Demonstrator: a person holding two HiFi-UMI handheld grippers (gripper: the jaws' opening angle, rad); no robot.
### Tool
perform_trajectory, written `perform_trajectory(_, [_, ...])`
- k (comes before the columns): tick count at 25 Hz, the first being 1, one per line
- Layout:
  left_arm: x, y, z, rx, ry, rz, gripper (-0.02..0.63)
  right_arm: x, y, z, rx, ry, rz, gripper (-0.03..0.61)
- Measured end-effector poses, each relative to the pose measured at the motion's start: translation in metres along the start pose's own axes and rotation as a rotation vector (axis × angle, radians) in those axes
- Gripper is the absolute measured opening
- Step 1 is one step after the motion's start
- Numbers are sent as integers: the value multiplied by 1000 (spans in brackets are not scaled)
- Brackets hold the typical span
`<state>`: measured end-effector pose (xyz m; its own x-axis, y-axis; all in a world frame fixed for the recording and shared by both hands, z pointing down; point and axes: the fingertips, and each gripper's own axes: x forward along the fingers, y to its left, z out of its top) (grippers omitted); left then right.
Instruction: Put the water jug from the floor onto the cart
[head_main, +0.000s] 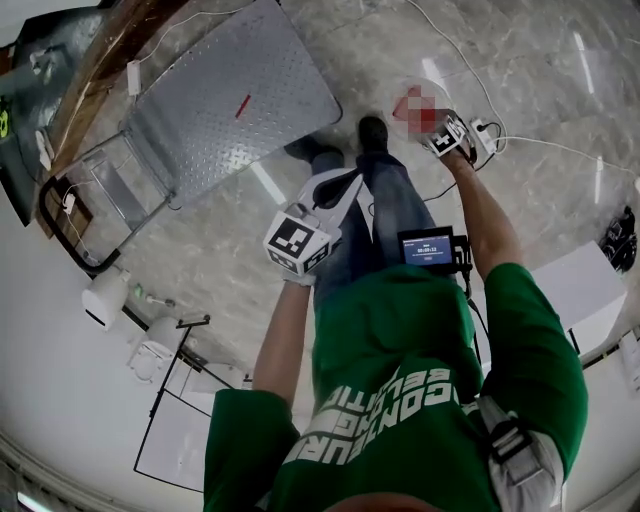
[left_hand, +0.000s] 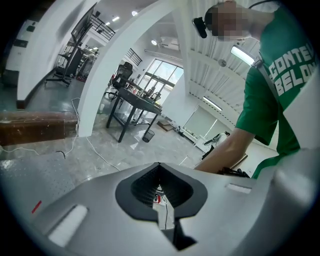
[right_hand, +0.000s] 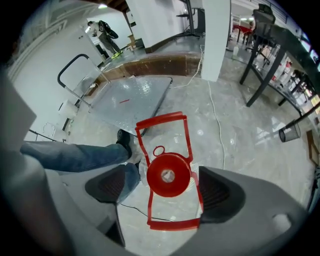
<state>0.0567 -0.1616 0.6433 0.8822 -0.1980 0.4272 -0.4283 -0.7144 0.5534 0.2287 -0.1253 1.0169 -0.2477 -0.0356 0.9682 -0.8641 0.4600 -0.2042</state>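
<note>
1. The right forearm (head_main: 485, 215) is bare and reaches straight down from the short sleeve of a green shirt (head_main: 400, 340). It ends at the right gripper (right_hand: 162, 189), which points steeply down at the floor.
2. The right gripper's jaws stand wide apart. Between them, seen from above, is a clear plastic water jug with a round red cap and a red carrying frame (right_hand: 168, 175). The left pad is clear of the frame. The right pad is just beside it, and contact cannot be made out, so nothing is gripped.
3. The jug stands upright on the grey marble floor (head_main: 520, 90), just beside the person's black shoe (head_main: 372, 130).
4. The grey checker-plate platform cart (head_main: 235, 95) lies on the far side of the feet, well apart from the jug. A short red mark (head_main: 242, 105) is on its deck, which carries nothing else.
5. The left forearm (head_main: 283, 335) hangs in front of the jeans. The left gripper (left_hand: 160, 167) is held out from the body, tilted only a little below level and facing across the room.
6. The left gripper's jaws are together at the tips, with nothing between them. Its black-and-white marker cube (head_main: 297, 243) faces up.
7. White capitals are printed on the shirt. Only "CONTE" above "BELO" can be read in the left gripper view.
8. A small lit screen (head_main: 428, 248) at the person's waist shows digits, probably a running time, too small to read.
</note>
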Motion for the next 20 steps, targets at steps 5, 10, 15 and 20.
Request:
perform_trajectory(5, [3,0,1,-6,-11,-19,9,9,-11,-5,20,8,-31,440])
perform_trajectory(10, [4,-1,-2,-11,-11,-14,9,17,-9,-4,-17,10,-46,362])
perform_trajectory(15, [5,1,-3,-16,-6,-7,9,21,-16,-3,-20,28,-78,299])
perform_trajectory(20, [8,-4,1,-8,-6,-14,9,24,-12,-4,-16,39,-49,299])
